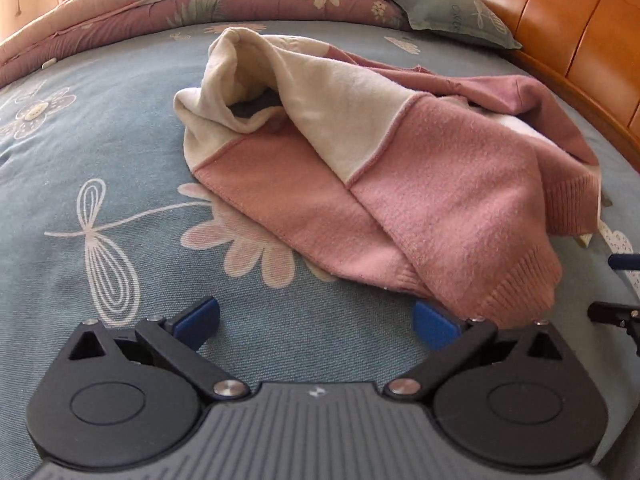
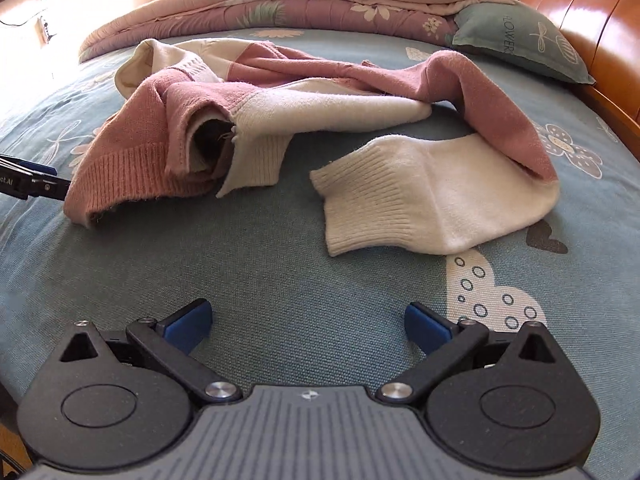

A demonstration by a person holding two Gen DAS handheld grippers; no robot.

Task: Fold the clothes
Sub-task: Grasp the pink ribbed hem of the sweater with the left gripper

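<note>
1. I'm working over a bed (image 2: 280,280) covered in a blue-grey sheet printed with flowers and dragonflies; sunlight is coming in at the far end.
2. A folded pink floral quilt (image 2: 280,4) is lying along the far edge, with a grey-green pillow (image 2: 516,36) beside it against the wooden headboard (image 2: 592,4).
3. The sweater (image 1: 400,152), pink and cream, is lying crumpled in the middle of the sheet, unfolded.
4. My left claw (image 1: 316,322) is hovering low at the near edge of the sweater, its blue pads (image 1: 200,320) spread wide and holding nothing.
5. The pink ribbed hem (image 1: 520,288) is drooping right over my left claw's right-hand finger, touching or just above it; I can't tell which.
6. A cream part of the sweater is standing up in a hollow fold at the far left of the heap, seen from the left wrist.
7. My right claw (image 2: 308,322) is hanging over bare sheet, pads (image 2: 424,326) wide apart, gripping nothing.
8. Ahead of it a cream sleeve (image 2: 420,200) is lying flat with its ribbed cuff (image 2: 356,200) pointing toward me, the upper sleeve turning pink as it arches back to the body.
9. A second cuff (image 2: 256,156), also cream, is lying to the left, next to the bunched pink hem (image 2: 120,168).
10. The tip of my left claw is showing at the left edge of the right wrist view, right at that pink hem.
</note>
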